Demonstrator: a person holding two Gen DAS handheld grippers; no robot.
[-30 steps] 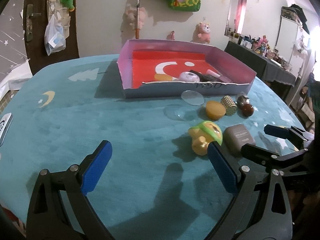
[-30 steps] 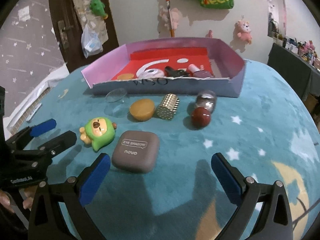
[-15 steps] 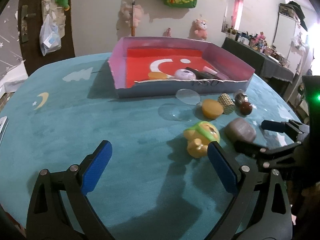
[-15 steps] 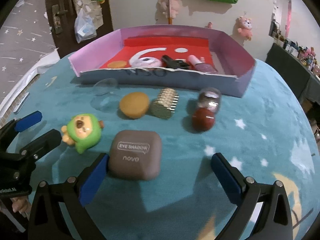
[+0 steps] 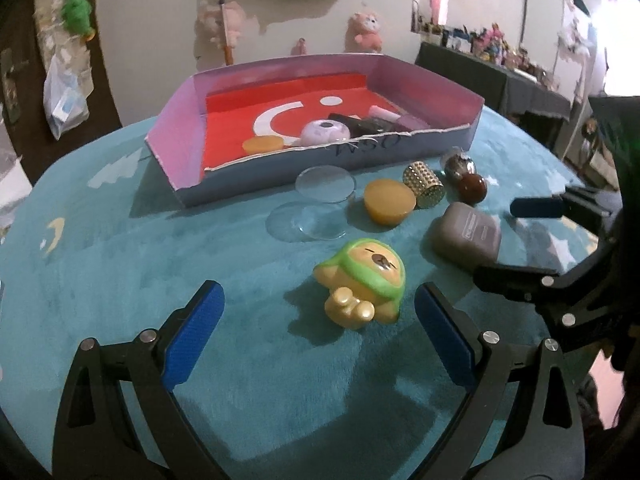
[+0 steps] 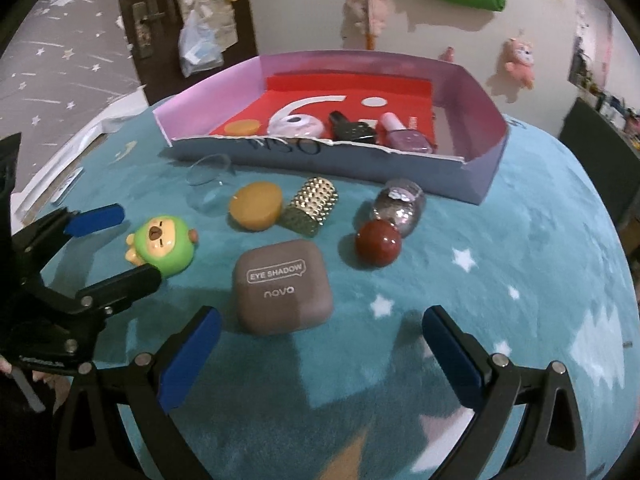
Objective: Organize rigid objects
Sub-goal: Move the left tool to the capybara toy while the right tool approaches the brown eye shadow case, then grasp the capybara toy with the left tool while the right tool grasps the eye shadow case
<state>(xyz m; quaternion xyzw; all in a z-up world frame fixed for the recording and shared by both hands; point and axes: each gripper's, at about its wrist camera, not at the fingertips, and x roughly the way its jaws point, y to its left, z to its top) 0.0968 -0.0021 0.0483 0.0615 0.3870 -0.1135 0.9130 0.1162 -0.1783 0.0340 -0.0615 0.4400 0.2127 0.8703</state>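
A green-hooded bear toy point(image 5: 362, 280) point(image 6: 162, 246) lies on the teal table just ahead of my open left gripper point(image 5: 318, 336), between its blue pads but not touched. A grey-brown eye shadow case point(image 6: 282, 286) point(image 5: 466, 236) lies just ahead of my open right gripper point(image 6: 320, 356). Beyond them lie an orange puck point(image 6: 256, 205), a gold studded cap point(image 6: 314, 205), a dark red ball point(image 6: 378, 243), a glittery bottle point(image 6: 400, 202) and a clear dish point(image 5: 324, 184). The pink-walled box point(image 5: 180, 152) point(image 6: 486, 112) holds an orange puck, a lilac compact and nail polish bottles.
The left gripper point(image 6: 104, 248) shows at the left edge of the right wrist view; the right gripper point(image 5: 536, 236) shows at the right edge of the left wrist view. A dark door point(image 6: 136, 20) and a wall with plush toys stand behind the table. A dark cabinet point(image 5: 520, 88) stands far right.
Both grippers have moved forward and lower toward the objects: the bear toy now lies between the left pads and the eye shadow case is nearer the right pads. Nothing has been grasped.
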